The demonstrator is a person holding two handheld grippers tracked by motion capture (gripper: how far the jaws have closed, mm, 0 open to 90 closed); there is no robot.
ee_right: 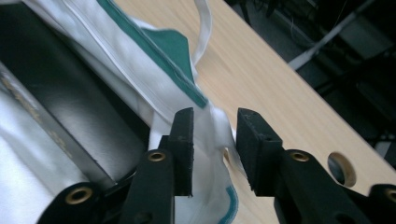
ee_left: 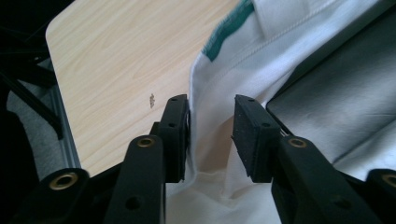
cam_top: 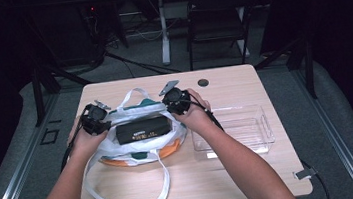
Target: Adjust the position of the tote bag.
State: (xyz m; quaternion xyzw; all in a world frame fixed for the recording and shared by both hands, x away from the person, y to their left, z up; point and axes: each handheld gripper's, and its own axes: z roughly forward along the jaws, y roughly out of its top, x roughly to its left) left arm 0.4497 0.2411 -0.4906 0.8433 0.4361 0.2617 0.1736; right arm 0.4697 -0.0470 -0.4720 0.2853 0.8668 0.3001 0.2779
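A white tote bag (cam_top: 135, 112) with green and orange trim lies at the table's left middle, and a long black box (cam_top: 143, 130) rests in its mouth. My left gripper (cam_top: 94, 120) is at the bag's left edge. In the left gripper view the left gripper (ee_left: 211, 100) is open, jaws straddling the white bag (ee_left: 243, 51) rim beside the black box (ee_left: 327, 93). My right gripper (cam_top: 175, 101) is at the bag's right edge. In the right gripper view the right gripper (ee_right: 215, 114) is open around a fold of the bag (ee_right: 140, 51) next to the box (ee_right: 60, 107).
A clear plastic container (cam_top: 265, 119) stands on the table (cam_top: 233, 173) to the right of the bag. The bag's long strap (cam_top: 165, 191) loops toward the front edge. A round cable hole (cam_top: 203, 82) sits near the far edge. A chair (cam_top: 217, 14) stands beyond the table.
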